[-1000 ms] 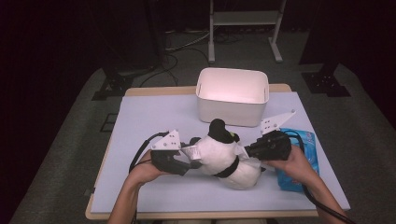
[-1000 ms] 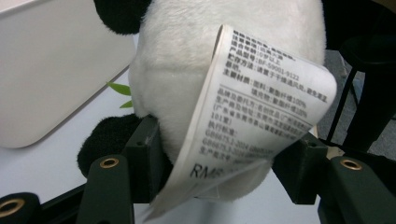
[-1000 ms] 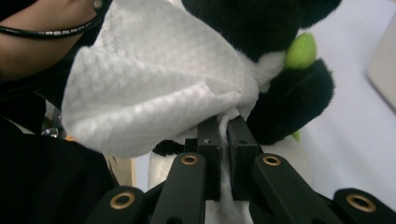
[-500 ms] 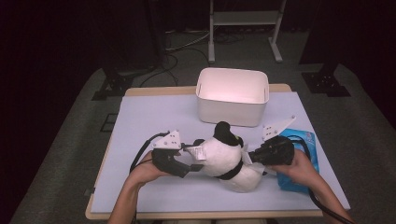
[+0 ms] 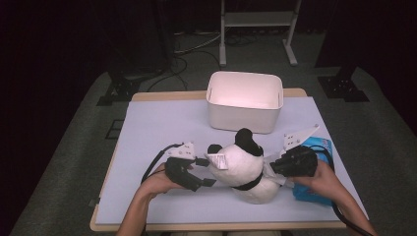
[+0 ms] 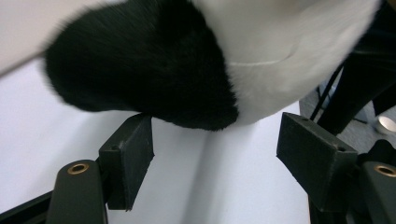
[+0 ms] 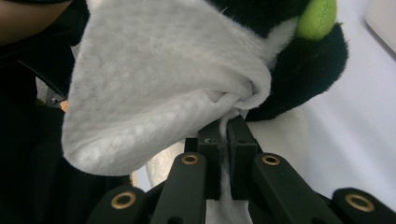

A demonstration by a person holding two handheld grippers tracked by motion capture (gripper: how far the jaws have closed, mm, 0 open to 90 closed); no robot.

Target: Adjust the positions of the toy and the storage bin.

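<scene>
— Across the middle: table [image 5: 162, 123] under a pale sheet, reaching from the near edge up to the far side. Toward the far edge, right of centre: white bin [image 5: 244, 101], upright on the sheet.

— And near the front?

— Near the front, right of centre: panda plush [image 5: 243, 164], black and white, resting on the sheet, well apart from the bin. At the near right: blue packet [image 5: 322, 147], flat, just beside the plush and partly under the right hand.

— Grippers?

— On the plush's left: left gripper [image 5: 206, 172], jaws apart, just been opening, pressing on nothing; black fur [image 6: 154, 65] of the plush just beyond the pads. On the plush's right: right gripper [image 5: 275, 169], jaws together, clamped on a fold of white cloth [image 7: 163, 88] of the plush, bunched right at the pads.

— Smaller bits?

— On the plush's left flank: white tag [image 5: 217, 161]. Close to the right gripper's cloth fold: small green patch [image 7: 317, 18] on black fur.
</scene>
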